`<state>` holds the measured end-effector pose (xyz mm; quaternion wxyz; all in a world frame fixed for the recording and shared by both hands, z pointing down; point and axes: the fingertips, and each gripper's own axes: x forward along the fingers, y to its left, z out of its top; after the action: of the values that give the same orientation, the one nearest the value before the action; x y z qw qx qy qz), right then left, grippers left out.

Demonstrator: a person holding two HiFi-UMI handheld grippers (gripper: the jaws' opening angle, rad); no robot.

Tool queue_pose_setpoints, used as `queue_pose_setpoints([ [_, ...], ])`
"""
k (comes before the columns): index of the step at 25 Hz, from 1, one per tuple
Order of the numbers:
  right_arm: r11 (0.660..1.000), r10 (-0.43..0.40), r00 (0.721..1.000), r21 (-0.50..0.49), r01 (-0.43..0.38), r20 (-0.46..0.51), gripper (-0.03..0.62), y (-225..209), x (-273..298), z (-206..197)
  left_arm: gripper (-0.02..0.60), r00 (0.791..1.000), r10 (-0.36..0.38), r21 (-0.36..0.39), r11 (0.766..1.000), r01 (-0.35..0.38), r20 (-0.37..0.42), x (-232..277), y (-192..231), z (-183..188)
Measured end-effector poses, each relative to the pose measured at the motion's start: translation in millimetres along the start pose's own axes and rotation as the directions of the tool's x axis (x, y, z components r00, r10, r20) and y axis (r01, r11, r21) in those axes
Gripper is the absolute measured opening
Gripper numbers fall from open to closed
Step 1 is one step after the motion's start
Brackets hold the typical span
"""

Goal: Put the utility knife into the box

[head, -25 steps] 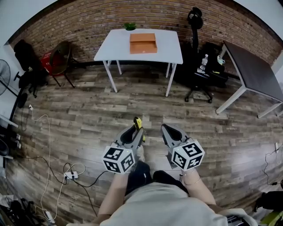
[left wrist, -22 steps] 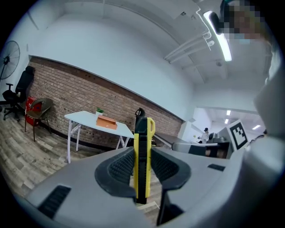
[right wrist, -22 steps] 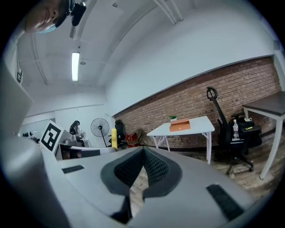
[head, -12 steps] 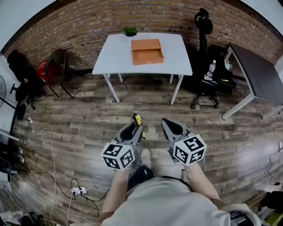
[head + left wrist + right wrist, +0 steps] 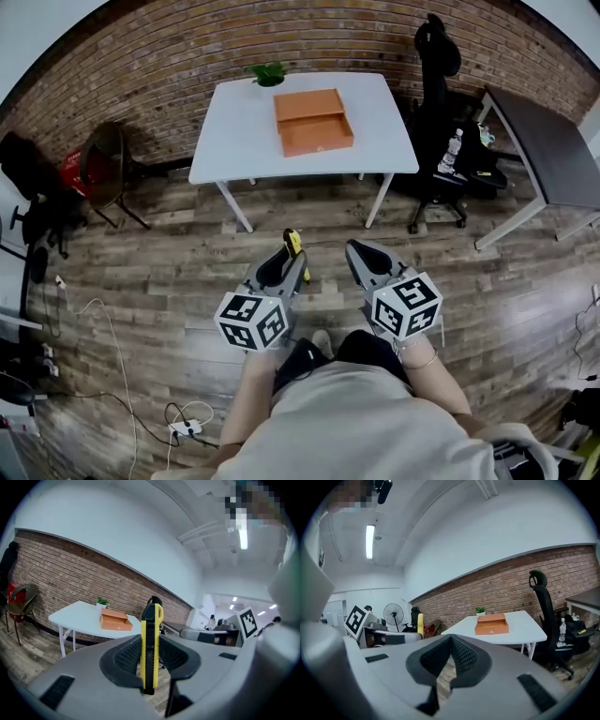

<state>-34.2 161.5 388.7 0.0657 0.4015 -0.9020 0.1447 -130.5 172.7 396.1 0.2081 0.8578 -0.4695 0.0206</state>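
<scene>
The white table (image 5: 234,131) stands with its back edge against the brick wall (image 5: 141,56). A broad stretch of open wood floor (image 5: 169,244) runs from its front legs to the person. At the table's left end a folding chair (image 5: 105,161) stands a little apart. At its right end a black office chair (image 5: 439,103) sits close by the corner. Beyond that chair a dark table (image 5: 548,150) is cut off by the picture's edge. Loose cables (image 5: 187,422) lie on the boards well in front of the table, to its left.

The orange box (image 5: 314,120) rests on the table near the middle, hollow side up, with bare tabletop all round it. A small green plant (image 5: 267,72) stands at the back edge.

In front of the table, the left gripper (image 5: 286,262) is clamped on the utility knife (image 5: 150,644), its ribbed pads pressing both flat sides. The yellow and black knife stands upright, its top rising above the jaws. Its lower end is hidden behind the gripper body. The right gripper (image 5: 361,258), beside the left, has its jaws closed together and empty.

The marker cubes (image 5: 251,323) carry black-and-white square patterns only. A small mark on the box's front is too small to read.
</scene>
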Motion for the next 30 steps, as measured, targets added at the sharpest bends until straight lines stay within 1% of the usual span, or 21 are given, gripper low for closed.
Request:
queue_pose_setpoints([
  [4,1.0,-0.013,1.0,0.012,0.013,-0.017,-0.002,-16,23,2,0.11,1.0,-0.009,-0.005,1.0,0.009,-0.02,21,16,2],
  [7,1.0,-0.005,1.0,0.024,0.005,-0.014,-0.002,-28,43,7,0.109,1.0,-0.008,-0.006,1.0,0.008,-0.026,41,32,9],
  [11,0.999,-0.002,1.0,0.047,0.002,0.005,-0.002,-55,74,17,0.109,1.0,-0.012,0.024,1.0,0.013,-0.015,75,50,31],
  [14,0.999,0.004,1.0,0.047,-0.004,0.009,-0.002,-85,106,29,0.109,1.0,-0.003,0.029,1.0,0.003,-0.007,106,71,45],
  [18,0.999,0.028,1.0,0.043,-0.028,0.009,-0.002,-133,153,51,0.109,1.0,0.031,0.034,0.999,-0.031,0.001,160,104,72],
  [22,0.998,0.051,0.999,0.034,-0.05,-0.018,-0.002,-185,193,73,0.109,0.998,0.066,0.023,0.998,-0.066,0.005,215,128,99],
  [25,0.998,0.061,0.998,0.037,-0.06,-0.021,-0.002,-222,225,91,0.109,0.997,0.082,0.018,0.996,-0.082,0.003,255,149,118],
  [30,0.997,0.072,0.997,0.036,-0.071,-0.017,-0.002,-275,264,112,0.109,0.995,0.093,0.022,0.995,-0.093,0.018,315,169,144],
])
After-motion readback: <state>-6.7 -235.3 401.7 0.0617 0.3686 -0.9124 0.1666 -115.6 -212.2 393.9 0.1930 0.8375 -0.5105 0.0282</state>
